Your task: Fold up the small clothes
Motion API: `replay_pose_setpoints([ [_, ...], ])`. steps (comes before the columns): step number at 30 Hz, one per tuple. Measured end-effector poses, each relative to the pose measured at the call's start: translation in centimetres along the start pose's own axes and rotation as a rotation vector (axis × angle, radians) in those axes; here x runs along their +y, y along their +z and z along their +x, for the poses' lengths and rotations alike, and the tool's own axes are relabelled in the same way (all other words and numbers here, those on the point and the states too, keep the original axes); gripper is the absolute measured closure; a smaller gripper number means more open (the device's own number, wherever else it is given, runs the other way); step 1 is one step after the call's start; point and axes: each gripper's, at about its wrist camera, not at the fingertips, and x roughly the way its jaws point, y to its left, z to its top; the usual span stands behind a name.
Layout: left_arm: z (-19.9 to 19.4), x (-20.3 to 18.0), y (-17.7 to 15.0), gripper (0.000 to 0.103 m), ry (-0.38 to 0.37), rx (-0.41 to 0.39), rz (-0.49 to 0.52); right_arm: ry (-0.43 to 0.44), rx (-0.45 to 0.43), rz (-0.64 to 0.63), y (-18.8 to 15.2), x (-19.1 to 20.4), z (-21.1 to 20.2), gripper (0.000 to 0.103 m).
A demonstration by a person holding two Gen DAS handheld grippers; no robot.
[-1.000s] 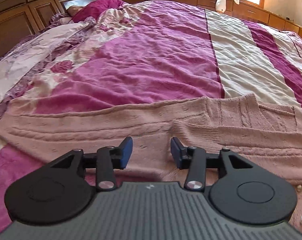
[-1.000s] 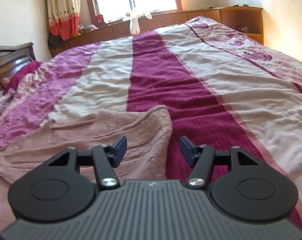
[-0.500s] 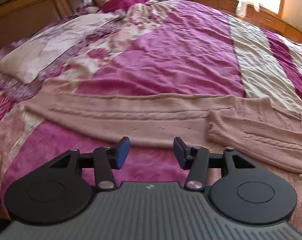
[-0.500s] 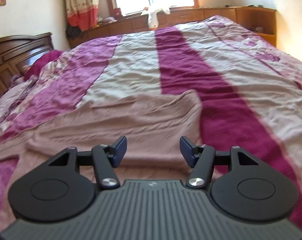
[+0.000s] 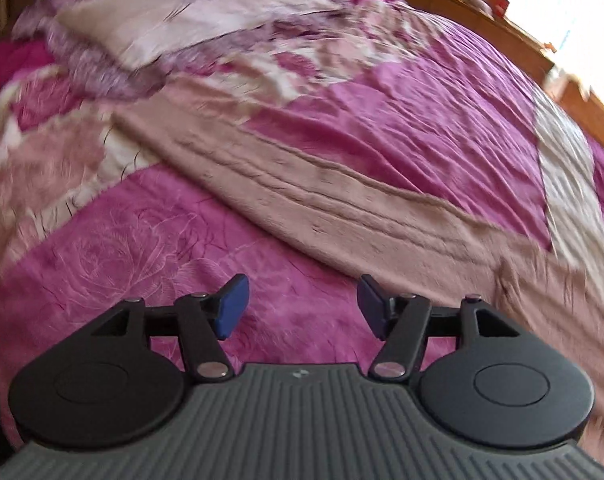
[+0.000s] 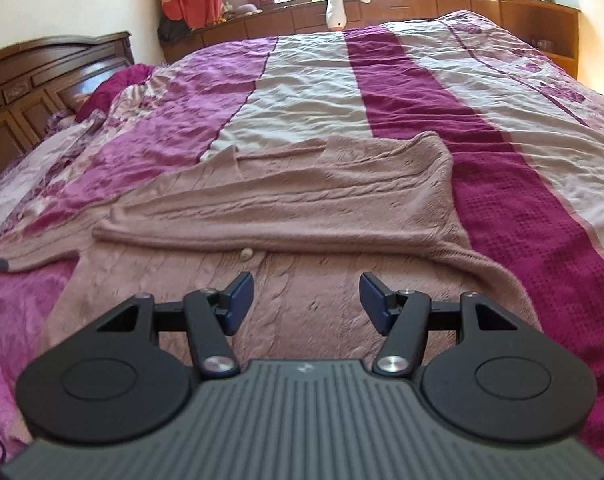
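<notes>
A dusty-pink knitted cardigan [image 6: 294,208] lies spread on the bed, one sleeve folded across its body and a button [image 6: 246,255] showing at the front. Its other long sleeve [image 5: 322,200] stretches diagonally over the magenta bedspread in the left wrist view. My left gripper [image 5: 300,304] hovers over bare bedspread just short of that sleeve; its jaws are opening and nothing is between them. My right gripper [image 6: 307,300] stands open above the cardigan's lower body, its blue pads [image 6: 238,304] holding nothing.
The bed carries a striped magenta and cream cover [image 6: 422,92]. A floral pillow [image 5: 174,28] lies at the head near the dark wooden headboard [image 6: 42,76]. A wooden ledge [image 6: 442,12] with a white soft toy [image 6: 338,4] runs under the window.
The left gripper swung left off the cardigan's body toward the outstretched sleeve, rolled, and its jaws widened. The right gripper shifted left from the cardigan's right edge to over its body.
</notes>
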Motion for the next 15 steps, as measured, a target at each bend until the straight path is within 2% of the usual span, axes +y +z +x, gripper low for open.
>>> replay_pose_setpoints([
  [7, 5.1, 1.7, 2.2, 0.035, -0.072, 0.062, -0.147, -0.045, 0.048, 0.005, -0.9, 0.1, 0.7, 0.042],
  [15, 8.3, 2.3, 3.7, 0.032, -0.108, 0.009, -0.258, -0.101, 0.062, 0.019, -1.4, -0.2, 1.2, 0.042],
])
